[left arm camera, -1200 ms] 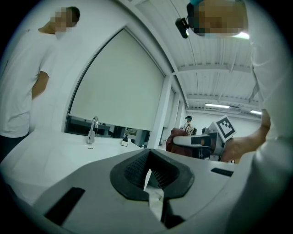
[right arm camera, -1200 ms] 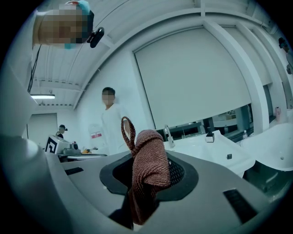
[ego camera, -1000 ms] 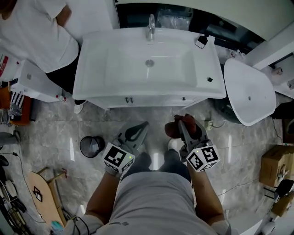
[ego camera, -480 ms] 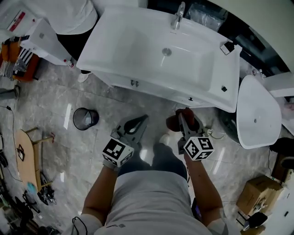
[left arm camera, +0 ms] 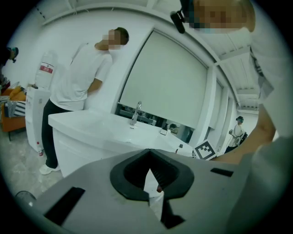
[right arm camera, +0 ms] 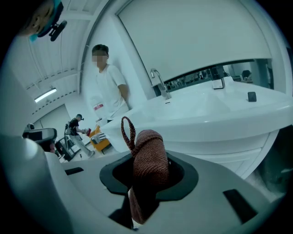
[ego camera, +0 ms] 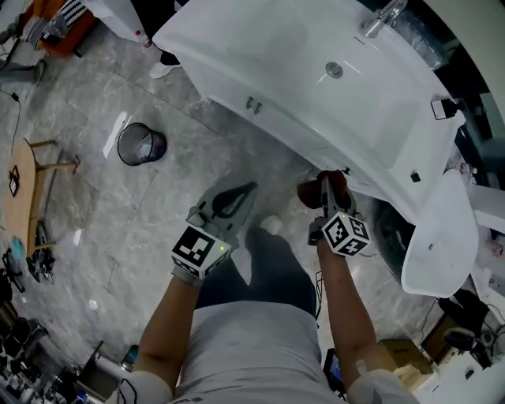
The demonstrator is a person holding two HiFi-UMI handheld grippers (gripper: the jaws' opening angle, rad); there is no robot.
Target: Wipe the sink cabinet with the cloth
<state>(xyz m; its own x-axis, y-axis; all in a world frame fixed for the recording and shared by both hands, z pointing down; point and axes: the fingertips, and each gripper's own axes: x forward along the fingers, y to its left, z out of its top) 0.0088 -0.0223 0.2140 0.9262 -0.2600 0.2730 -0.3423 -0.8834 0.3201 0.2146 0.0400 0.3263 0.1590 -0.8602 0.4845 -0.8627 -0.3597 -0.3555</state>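
The white sink cabinet [ego camera: 260, 95] runs slantwise across the top of the head view, with its faucet [ego camera: 379, 17] at the far rim. My right gripper [ego camera: 324, 180] is shut on a brown knitted cloth [ego camera: 312, 192] and hangs just in front of the cabinet's front, near its right end. In the right gripper view the cloth [right arm camera: 149, 157] bulges up between the jaws, its loop standing free, with the cabinet [right arm camera: 219, 123] close ahead. My left gripper [ego camera: 249, 189] is shut and holds nothing, low over the floor to the left. The left gripper view shows the cabinet [left arm camera: 87, 137] ahead.
A black waste bin [ego camera: 142, 144] stands on the marble floor at left. A white oval basin [ego camera: 435, 237] sits right of the cabinet. A wooden stool [ego camera: 20, 185] is at the far left. A person in white [left arm camera: 75, 82] stands at the cabinet's left end.
The head view has swung, so the cabinet now sits slanted at the upper right. Both grippers have come closer to the cabinet front, the right one still gripping the cloth.
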